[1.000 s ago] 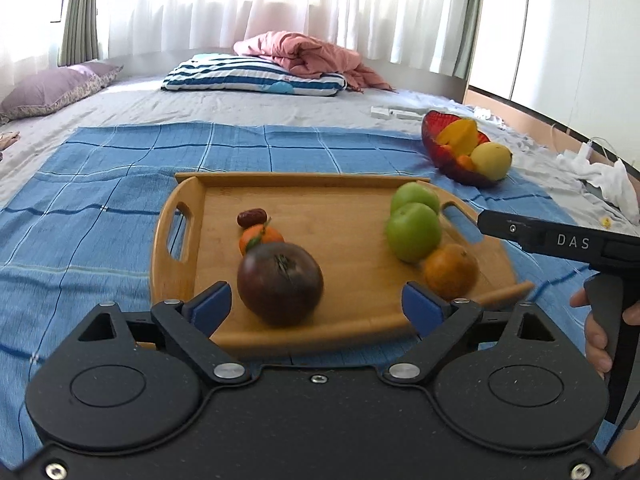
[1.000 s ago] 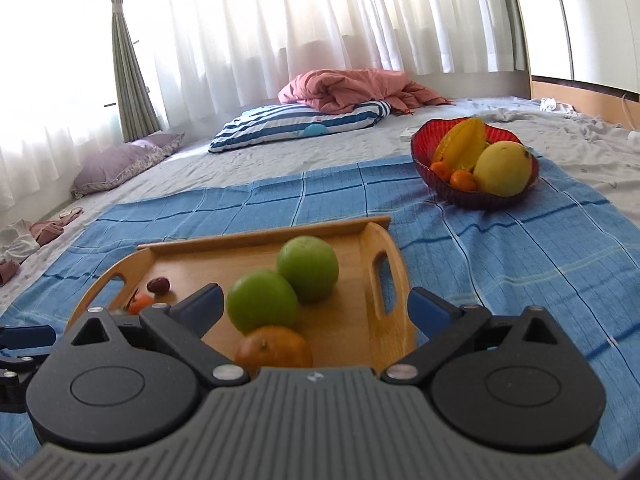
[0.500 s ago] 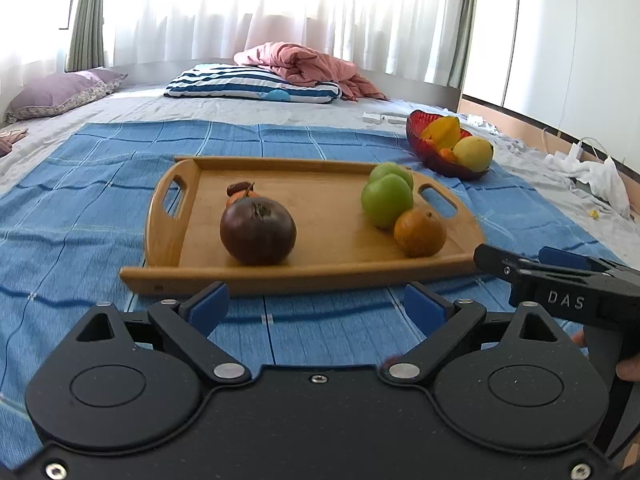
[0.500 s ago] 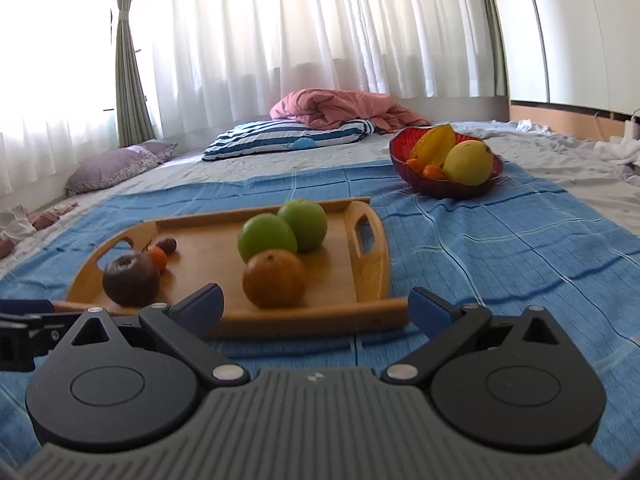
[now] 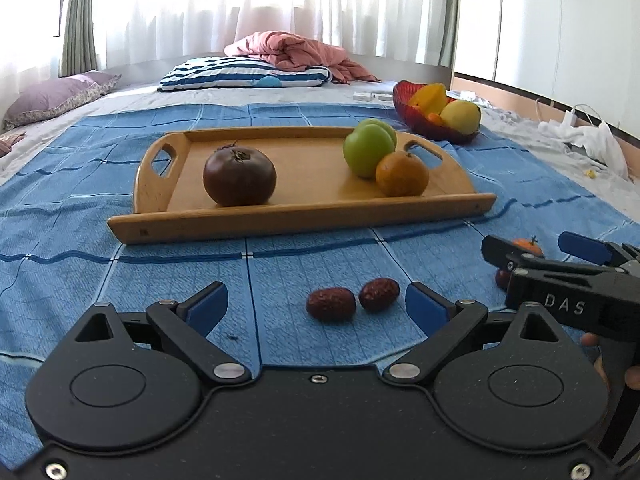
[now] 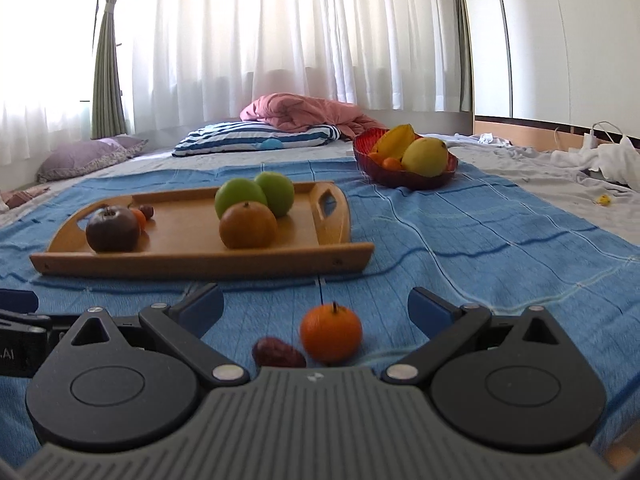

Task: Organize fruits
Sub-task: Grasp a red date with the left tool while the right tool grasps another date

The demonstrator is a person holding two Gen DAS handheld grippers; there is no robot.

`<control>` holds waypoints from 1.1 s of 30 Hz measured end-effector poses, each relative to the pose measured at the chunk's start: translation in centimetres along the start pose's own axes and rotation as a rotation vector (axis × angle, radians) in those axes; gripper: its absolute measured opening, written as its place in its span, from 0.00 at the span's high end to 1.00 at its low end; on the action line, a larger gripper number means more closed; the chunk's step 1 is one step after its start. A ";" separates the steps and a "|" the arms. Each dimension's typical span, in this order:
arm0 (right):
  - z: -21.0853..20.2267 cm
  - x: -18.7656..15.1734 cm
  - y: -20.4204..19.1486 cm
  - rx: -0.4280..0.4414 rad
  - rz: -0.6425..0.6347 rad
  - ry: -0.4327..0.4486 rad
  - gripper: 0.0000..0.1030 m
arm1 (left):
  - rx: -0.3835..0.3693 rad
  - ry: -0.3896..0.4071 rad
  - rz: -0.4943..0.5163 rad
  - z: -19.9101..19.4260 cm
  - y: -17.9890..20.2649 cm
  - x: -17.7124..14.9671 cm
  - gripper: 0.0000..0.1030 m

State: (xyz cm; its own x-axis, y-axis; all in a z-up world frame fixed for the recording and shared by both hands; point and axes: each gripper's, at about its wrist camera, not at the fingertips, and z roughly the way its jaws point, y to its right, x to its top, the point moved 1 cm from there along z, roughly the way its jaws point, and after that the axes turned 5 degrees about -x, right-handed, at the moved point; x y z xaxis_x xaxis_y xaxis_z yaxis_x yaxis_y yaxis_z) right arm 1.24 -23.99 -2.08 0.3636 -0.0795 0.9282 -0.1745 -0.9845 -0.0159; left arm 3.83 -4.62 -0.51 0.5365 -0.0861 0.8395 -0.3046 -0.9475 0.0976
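Observation:
A wooden tray lies on the blue cloth and carries a dark purple fruit, two green apples and an orange. Two red dates lie on the cloth between the open fingers of my left gripper. In the right wrist view a small orange and a red date rest on the cloth between the open fingers of my right gripper. The tray there also shows a tiny orange and a date behind the dark fruit.
A red bowl with yellow and orange fruit stands past the tray at the right. The blue cloth covers the bed. Pillows and a pink blanket lie far back. White clothes lie at the right.
Both grippers have pulled back from the tray and lowered toward the cloth. Loose dates and a small orange on the cloth have come into view between their fingers.

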 end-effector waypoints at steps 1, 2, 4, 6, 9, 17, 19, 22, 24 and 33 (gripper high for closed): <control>-0.1 -0.2 0.0 0.001 0.000 0.000 0.00 | 0.002 0.001 0.006 0.0 0.1 -0.1 0.07; -0.2 -0.4 -0.1 0.003 0.000 0.001 0.00 | 0.008 0.004 0.012 0.0 0.2 -0.2 0.07; -0.6 -0.8 -0.2 0.004 -0.002 0.008 0.00 | 0.011 0.006 0.023 0.0 0.4 -0.3 0.07; -1.0 -1.2 -0.3 -0.004 0.000 0.019 0.00 | 0.009 0.001 0.021 0.0 0.5 -0.5 0.07; -1.5 -1.7 -0.4 0.002 0.024 0.033 0.00 | -0.011 -0.007 -0.010 -0.1 0.1 -0.7 0.11; -2.2 -2.6 -0.4 0.034 0.076 0.033 0.01 | 0.011 -0.007 -0.021 0.0 -0.3 -1.0 0.29; -2.3 -2.8 -0.8 0.023 0.051 0.038 0.03 | 0.021 -0.007 -0.014 0.1 -0.2 -1.0 0.37; -2.4 -3.0 -1.2 0.028 0.036 0.032 0.10 | 0.034 0.000 0.001 0.1 0.1 -1.0 0.45; -2.4 -3.1 -1.5 0.028 0.022 0.028 0.18 | 0.034 0.003 0.007 0.1 0.2 -1.0 0.50; -2.7 -3.1 -2.6 0.035 -0.016 0.030 0.46 | 0.012 0.003 0.002 0.1 0.5 -0.8 0.74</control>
State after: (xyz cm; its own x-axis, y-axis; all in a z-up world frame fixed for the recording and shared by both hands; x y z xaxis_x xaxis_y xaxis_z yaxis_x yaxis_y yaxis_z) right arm -1.95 -20.80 -3.87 0.3386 -0.0597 0.9390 -0.1363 -0.9906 -0.0138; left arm 3.30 -5.03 -1.21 0.5332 -0.0870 0.8415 -0.2963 -0.9509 0.0894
